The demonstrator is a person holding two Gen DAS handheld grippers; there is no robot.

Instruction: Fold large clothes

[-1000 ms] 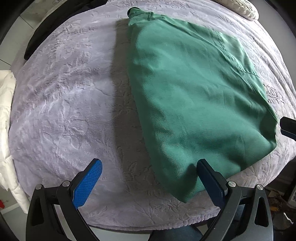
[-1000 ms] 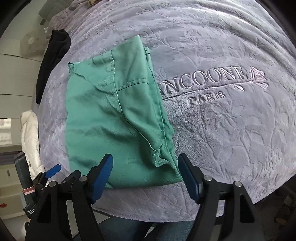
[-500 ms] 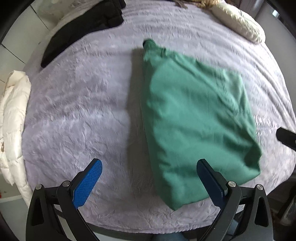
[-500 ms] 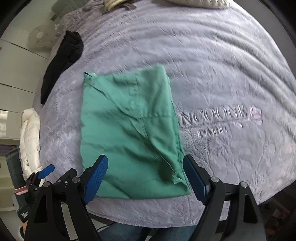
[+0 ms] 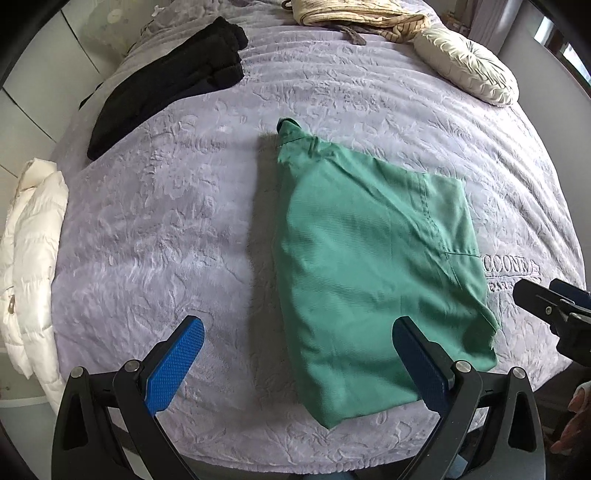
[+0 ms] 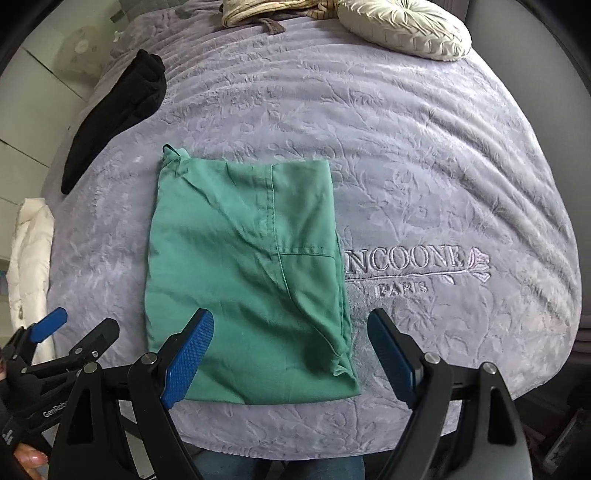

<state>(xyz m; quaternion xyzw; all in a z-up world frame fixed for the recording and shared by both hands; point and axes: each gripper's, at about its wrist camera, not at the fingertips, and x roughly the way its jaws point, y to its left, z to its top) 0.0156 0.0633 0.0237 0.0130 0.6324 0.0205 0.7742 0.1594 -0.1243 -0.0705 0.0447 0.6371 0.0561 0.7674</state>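
Note:
A green garment (image 5: pixel 373 266) lies folded into a rough rectangle on the lilac bedspread (image 5: pixel 177 229), near the bed's front edge. It also shows in the right wrist view (image 6: pixel 247 280). My left gripper (image 5: pixel 295 354) is open and empty, held above the front edge to the left of the garment. My right gripper (image 6: pixel 291 354) is open and empty, held above the garment's near right corner. The right gripper's tip also shows at the right edge of the left wrist view (image 5: pixel 554 302), and the left gripper shows at the lower left of the right wrist view (image 6: pixel 55 343).
A black garment (image 5: pixel 166 92) lies at the bed's far left. A white puffy jacket (image 5: pixel 29 258) hangs off the left edge. A cream round cushion (image 5: pixel 469 66) and beige clothes (image 5: pixel 351 14) lie at the far side. Embroidered lettering (image 6: pixel 406 266) marks the bedspread right of the garment.
Both grippers have pulled back and up from the green garment, so more of the bed shows. The garment lies still. Both grippers stay open.

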